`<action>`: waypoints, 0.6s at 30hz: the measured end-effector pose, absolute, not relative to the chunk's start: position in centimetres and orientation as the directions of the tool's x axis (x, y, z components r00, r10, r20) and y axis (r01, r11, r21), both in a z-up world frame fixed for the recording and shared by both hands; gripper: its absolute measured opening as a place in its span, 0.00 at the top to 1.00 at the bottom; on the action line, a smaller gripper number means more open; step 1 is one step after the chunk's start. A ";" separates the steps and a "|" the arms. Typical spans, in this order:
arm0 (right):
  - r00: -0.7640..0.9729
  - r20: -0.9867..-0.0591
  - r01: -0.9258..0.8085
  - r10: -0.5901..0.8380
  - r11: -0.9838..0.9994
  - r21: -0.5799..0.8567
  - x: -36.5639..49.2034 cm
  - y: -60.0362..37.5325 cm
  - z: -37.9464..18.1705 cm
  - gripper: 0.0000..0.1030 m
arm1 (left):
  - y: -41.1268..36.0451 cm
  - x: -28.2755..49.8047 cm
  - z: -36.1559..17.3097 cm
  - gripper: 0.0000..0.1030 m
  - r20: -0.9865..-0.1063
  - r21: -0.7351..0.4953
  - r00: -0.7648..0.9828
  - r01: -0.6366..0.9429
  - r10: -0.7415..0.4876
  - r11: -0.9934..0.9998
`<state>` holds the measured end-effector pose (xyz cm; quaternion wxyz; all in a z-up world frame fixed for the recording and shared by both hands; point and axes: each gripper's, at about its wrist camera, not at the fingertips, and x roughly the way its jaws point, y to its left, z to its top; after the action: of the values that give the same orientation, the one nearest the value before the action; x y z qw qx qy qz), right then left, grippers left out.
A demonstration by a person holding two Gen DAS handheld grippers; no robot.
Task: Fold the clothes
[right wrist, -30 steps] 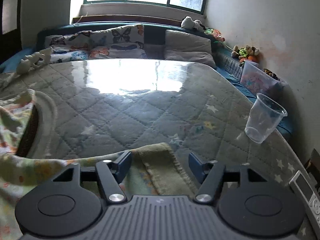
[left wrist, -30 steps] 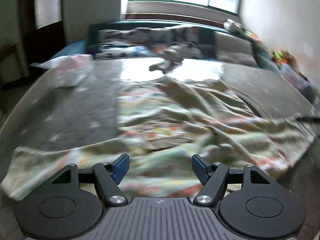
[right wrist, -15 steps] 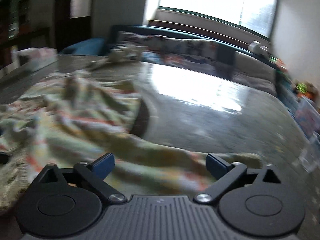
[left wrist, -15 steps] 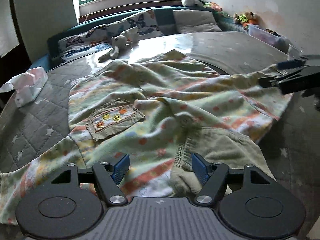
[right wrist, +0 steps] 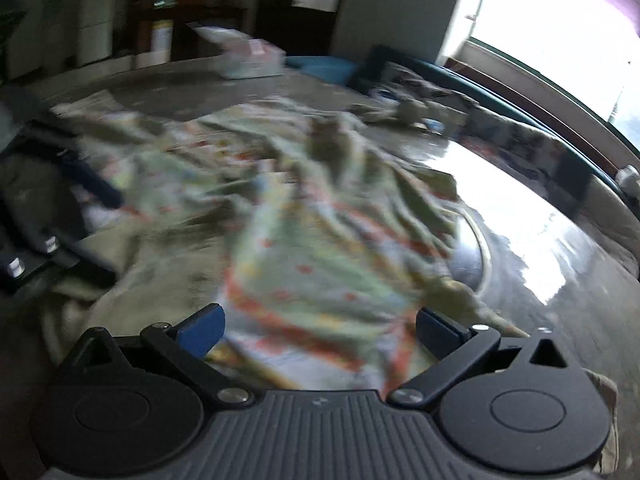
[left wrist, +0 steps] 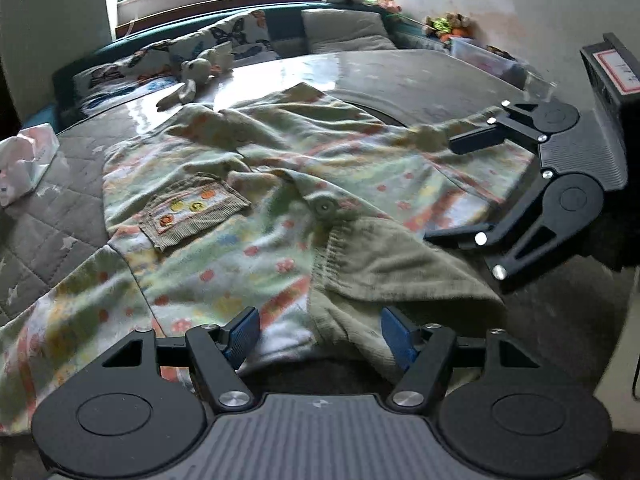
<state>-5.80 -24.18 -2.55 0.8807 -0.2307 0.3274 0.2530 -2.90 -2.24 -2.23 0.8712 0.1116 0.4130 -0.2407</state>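
Quilted mattress (left wrist: 44, 216) under window; rumpled floral garment (left wrist: 280, 168) spread; both grippers (left wrist: 320, 332) (right wrist: 320, 324) apart, right view blurred.

Home bedroom: quilted bed (left wrist: 60, 216), butterfly pillows (left wrist: 240, 36).

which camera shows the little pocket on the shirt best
The left wrist view. The pocket lies sharp and unobstructed on the shirt, left of centre, with its round patches visible. The right wrist view is motion-blurred; the shirt fills it, but I cannot pick out the pocket there.
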 end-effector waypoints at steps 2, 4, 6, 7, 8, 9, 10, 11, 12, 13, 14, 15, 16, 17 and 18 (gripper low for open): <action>0.654 -0.697 -0.601 0.295 0.762 -0.241 -6.0 -24.3 -2.0 0.01 | -1.8 -3.1 -1.9 0.32 -0.777 -0.009 0.533 0.523 -0.335 0.852; 0.644 -0.704 -0.602 0.300 0.767 -0.224 -5.8 -24.6 -1.4 0.01 | -0.9 -2.8 -1.2 0.32 -0.774 -0.033 0.530 0.512 -0.347 0.858; 0.644 -0.705 -0.588 0.297 0.782 -0.208 -4.9 -25.1 -0.9 0.01 | 0.1 -2.3 -0.5 0.31 -0.764 -0.048 0.543 0.490 -0.347 0.871; 0.645 -0.705 -0.579 0.295 0.791 -0.199 -4.3 -25.4 -0.6 0.01 | 0.6 -1.9 -0.1 0.31 -0.760 -0.047 0.554 0.474 -0.339 0.879; 0.647 -0.704 -0.569 0.292 0.800 -0.191 -3.7 -25.6 -0.4 0.01 | 1.0 -1.5 0.1 0.31 -0.757 -0.043 0.566 0.455 -0.326 0.889; 0.649 -0.704 -0.558 0.288 0.809 -0.183 -3.0 -25.9 -0.2 0.01 | 1.4 -0.9 0.3 0.31 -0.754 -0.034 0.581 0.430 -0.306 0.902; 0.652 -0.703 -0.545 0.283 0.820 -0.176 -2.2 -26.2 -0.1 0.01 | 1.8 -0.3 0.4 0.31 -0.752 -0.023 0.596 0.402 -0.281 0.915; 0.655 -0.703 -0.530 0.277 0.831 -0.167 -1.3 -26.4 -0.1 0.01 | 2.1 0.4 0.5 0.31 -0.750 -0.012 0.610 0.373 -0.255 0.928; 0.655 -0.705 -0.515 0.271 0.843 -0.154 -0.3 -26.6 -0.1 0.03 | 2.6 1.2 0.6 0.31 -0.747 -0.004 0.624 0.339 -0.228 0.941; 0.655 -0.707 -0.502 0.267 0.853 -0.142 0.5 -26.8 -0.1 0.04 | 3.0 2.0 0.6 0.30 -0.746 0.003 0.636 0.303 -0.200 0.953; 0.654 -0.709 -0.488 0.264 0.864 -0.128 1.4 -27.0 -0.2 0.06 | 3.5 2.9 0.6 0.29 -0.744 0.010 0.646 0.265 -0.170 0.964; 0.653 -0.712 -0.470 0.260 0.876 -0.112 2.4 -27.2 -0.4 0.08 | 3.9 3.8 0.6 0.29 -0.743 0.012 0.653 0.232 -0.146 0.973; 0.652 -0.714 -0.452 0.255 0.887 -0.096 3.5 -27.5 -0.5 0.09 | 4.4 4.7 0.5 0.29 -0.742 0.013 0.658 0.202 -0.126 0.979; 0.652 -0.716 -0.433 0.250 0.898 -0.081 4.6 -27.7 -0.7 0.12 | 4.8 5.5 0.5 0.29 -0.741 0.014 0.663 0.173 -0.106 0.985; 0.653 -0.717 -0.414 0.245 0.908 -0.067 5.6 -27.9 -0.9 0.14 | 5.3 6.5 0.5 0.29 -0.741 0.014 0.665 0.146 -0.088 0.989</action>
<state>5.63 -27.90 -0.94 0.9020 -0.1130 0.3745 0.1826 6.49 5.29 0.46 0.9118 0.0361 0.4040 -0.0641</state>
